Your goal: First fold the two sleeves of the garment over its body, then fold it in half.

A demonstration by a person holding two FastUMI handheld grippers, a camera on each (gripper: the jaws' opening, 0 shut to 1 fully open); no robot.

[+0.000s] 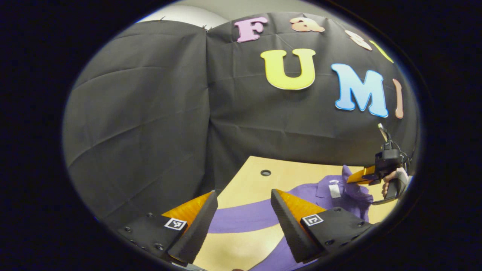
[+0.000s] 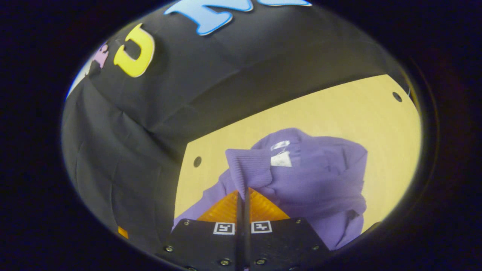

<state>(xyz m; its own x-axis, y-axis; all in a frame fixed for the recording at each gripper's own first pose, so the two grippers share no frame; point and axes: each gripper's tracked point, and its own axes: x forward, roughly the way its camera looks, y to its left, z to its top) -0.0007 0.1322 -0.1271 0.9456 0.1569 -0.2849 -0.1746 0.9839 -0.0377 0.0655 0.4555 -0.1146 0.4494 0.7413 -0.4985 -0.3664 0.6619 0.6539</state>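
Holding a ribbed cuff (image 2: pixel 250 169) in my right gripper (image 2: pixel 243 195), fingers pressed flat together on the fabric, so that sleeve end sticks up just past my tips. The rest of the purple sweater (image 2: pixel 320 180) is bunched right ahead of that gripper on the wooden table (image 2: pixel 339 113), collar and tag facing up, body trailing off to its right.

My left gripper (image 1: pixel 244 210) is spread wide with nothing between its fingers, hovering above the table. The other sleeve (image 1: pixel 244 218) runs crosswise in front of it, long axis going side to side across the gap. From there I can see my right gripper (image 1: pixel 357 176) farther off to the right, by the collar (image 1: pixel 339 188).

So the left one's nearer that loose sleeve. I'd guess the right sleeve fold is underway and the left isn't started.
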